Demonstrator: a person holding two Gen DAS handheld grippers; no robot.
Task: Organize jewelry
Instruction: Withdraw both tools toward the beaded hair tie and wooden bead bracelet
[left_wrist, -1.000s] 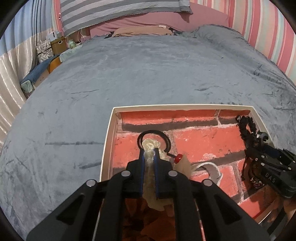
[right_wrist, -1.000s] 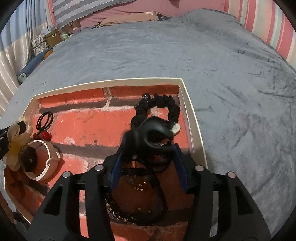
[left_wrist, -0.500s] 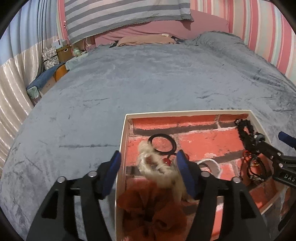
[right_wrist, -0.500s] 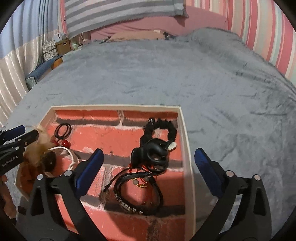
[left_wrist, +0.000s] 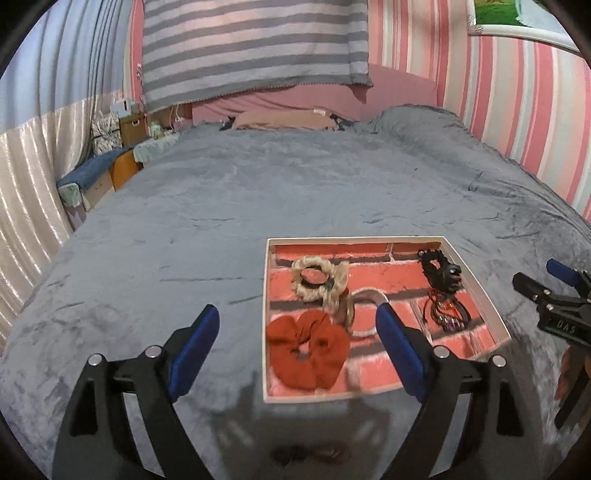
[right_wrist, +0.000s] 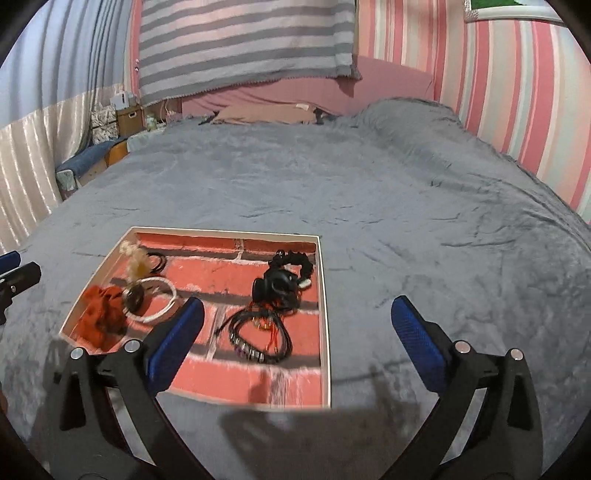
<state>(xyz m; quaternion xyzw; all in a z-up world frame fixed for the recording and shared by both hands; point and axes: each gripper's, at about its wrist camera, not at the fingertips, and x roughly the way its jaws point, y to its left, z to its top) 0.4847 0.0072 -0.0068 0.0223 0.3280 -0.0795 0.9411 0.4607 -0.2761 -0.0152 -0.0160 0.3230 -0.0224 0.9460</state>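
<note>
Two grippers hang wide open and empty above a tray (left_wrist: 476, 284) of hair ties and bracelets on a grey bed (left_wrist: 221, 206).

The left gripper (left_wrist: 295, 341) is nearest the red scrunchie (left_wrist: 308, 349), which lies flat between its fingers, with the cream scrunchie (left_wrist: 317, 282) beyond. The right gripper (right_wrist: 295, 338) sits nearer the black bracelets (right_wrist: 258, 332) and the black scrunchie (right_wrist: 295, 260), both ahead and left of its centre.
</note>
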